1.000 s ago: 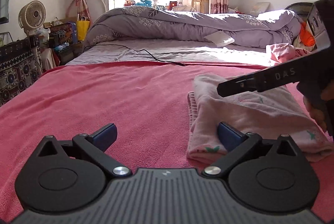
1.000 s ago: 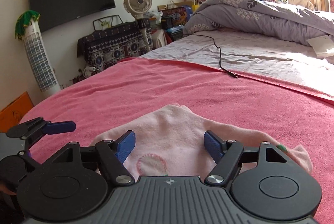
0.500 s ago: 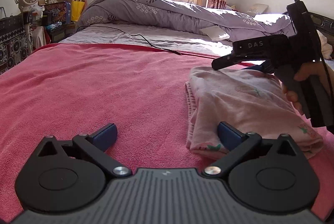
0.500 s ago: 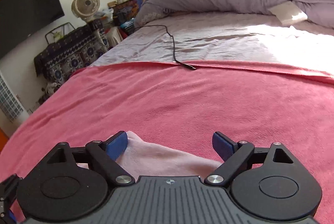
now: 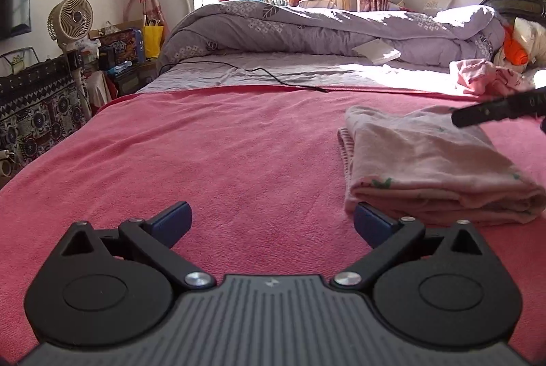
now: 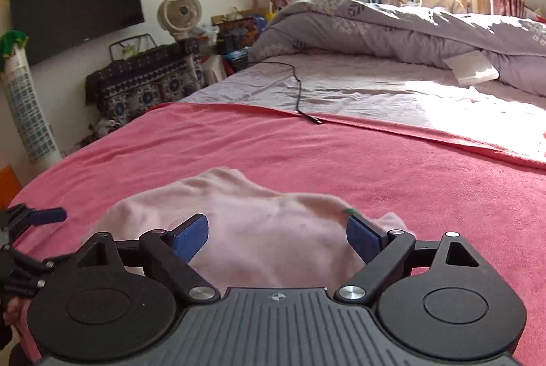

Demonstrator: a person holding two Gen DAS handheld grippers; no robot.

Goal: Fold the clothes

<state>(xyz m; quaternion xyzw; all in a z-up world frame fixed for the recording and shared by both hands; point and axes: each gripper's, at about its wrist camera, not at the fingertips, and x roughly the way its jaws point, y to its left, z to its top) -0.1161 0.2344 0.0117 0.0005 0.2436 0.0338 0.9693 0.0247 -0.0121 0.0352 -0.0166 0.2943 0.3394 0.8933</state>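
Note:
A folded pale pink garment (image 5: 426, 161) with small green prints lies on the red blanket (image 5: 204, 144), to the right. My left gripper (image 5: 271, 222) hovers open over bare blanket, its right pad close to the garment's near left corner. In the right wrist view my right gripper (image 6: 276, 236) stands open above the same garment (image 6: 259, 212); the cloth lies below its wide-apart blue pads and they do not press on it. One finger of the right gripper (image 5: 494, 110) reaches in from the right edge above the garment's far end. The left gripper's finger (image 6: 44, 215) shows at the left edge.
A loose pink garment (image 5: 484, 79) lies crumpled at the far right. A black cable (image 5: 273, 79) ends at the blanket's far edge. Behind it are a purple duvet (image 5: 307, 28) and a white book (image 5: 375, 50). A fan (image 5: 70, 19) and clutter stand left of the bed.
The right gripper's jaws have spread wider. It went to the garment's far edge and came back over it, and now shows only at the right edge. The left gripper has shifted slightly.

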